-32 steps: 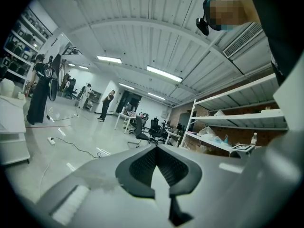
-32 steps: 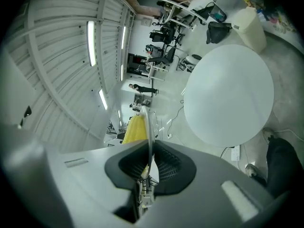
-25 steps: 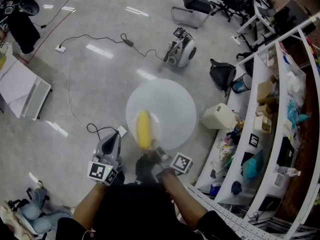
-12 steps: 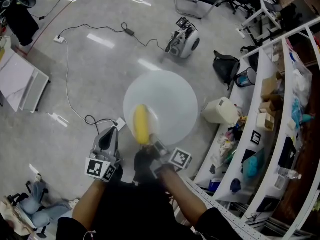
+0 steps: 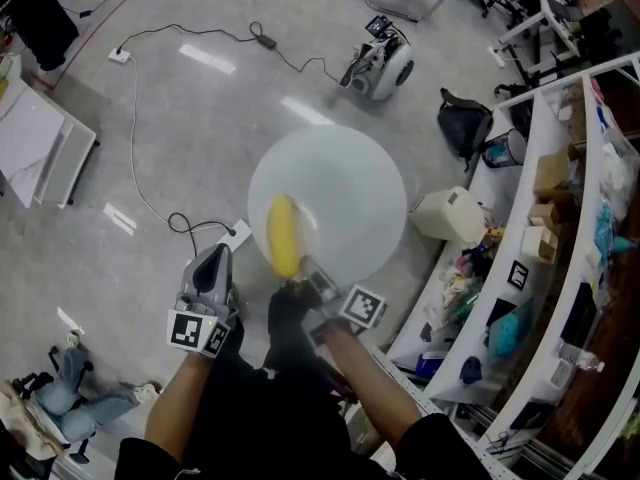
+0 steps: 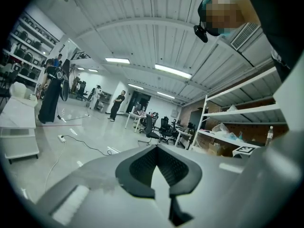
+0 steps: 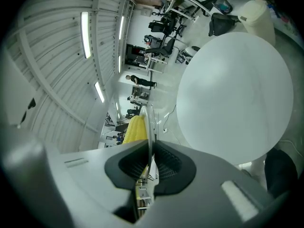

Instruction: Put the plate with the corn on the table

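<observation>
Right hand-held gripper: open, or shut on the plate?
Shut on the plate. In its own view the right hand-held gripper has its pads pressed against the edge-on rim from both sides.

- Head view: bright, even indoor light. Ceiling lamps glare as white streaks on the glossy floor (image 5: 200,55) toward 11 and 12 o'clock.
- The plate (image 5: 340,188) looks pale and washed out, with a faint shadow beside the corn (image 5: 283,236).
- Left gripper view: ceiling strips (image 6: 172,71) at 12 o'clock light the hall. The rim is a black fisheye, the shelving (image 6: 237,115) bends, and the foreground is soft.
- Right gripper view: strip lights (image 7: 85,34) at 10 o'clock. The near plate edge is out of focus and the corners are dark.
</observation>
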